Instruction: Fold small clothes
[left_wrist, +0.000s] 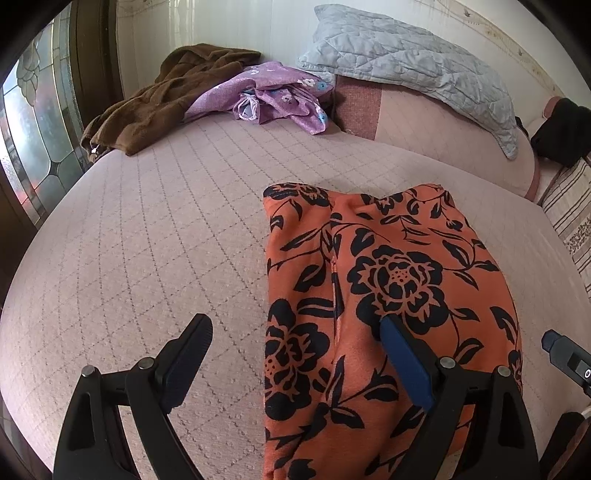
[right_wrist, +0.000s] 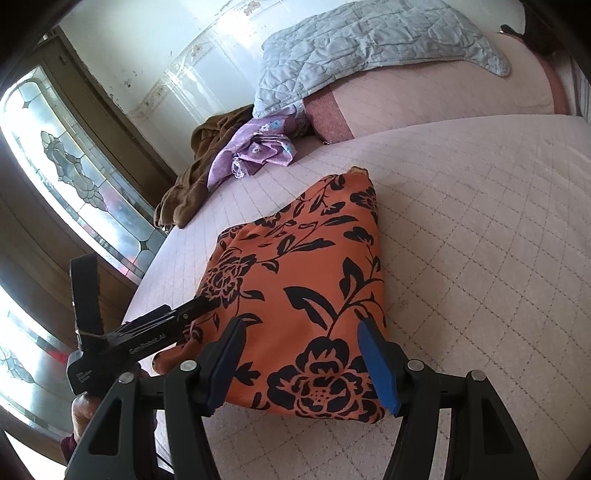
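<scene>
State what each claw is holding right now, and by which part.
Nothing is held. The left claw hangs open over the left edge of the folded orange floral garment; the right claw stands open above its near end, pads off the cloth.

Pink quilted bed (left_wrist: 147, 221), leaded-glass window (left_wrist: 33, 122)

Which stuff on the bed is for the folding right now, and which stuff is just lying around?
For the folding:
- orange cloth, lying flat on the bed
- left gripper, jaws open
- right gripper, jaws open

Just lying around:
- brown garment
- purple cloth
- grey quilt
- pink cover underneath everything
</scene>
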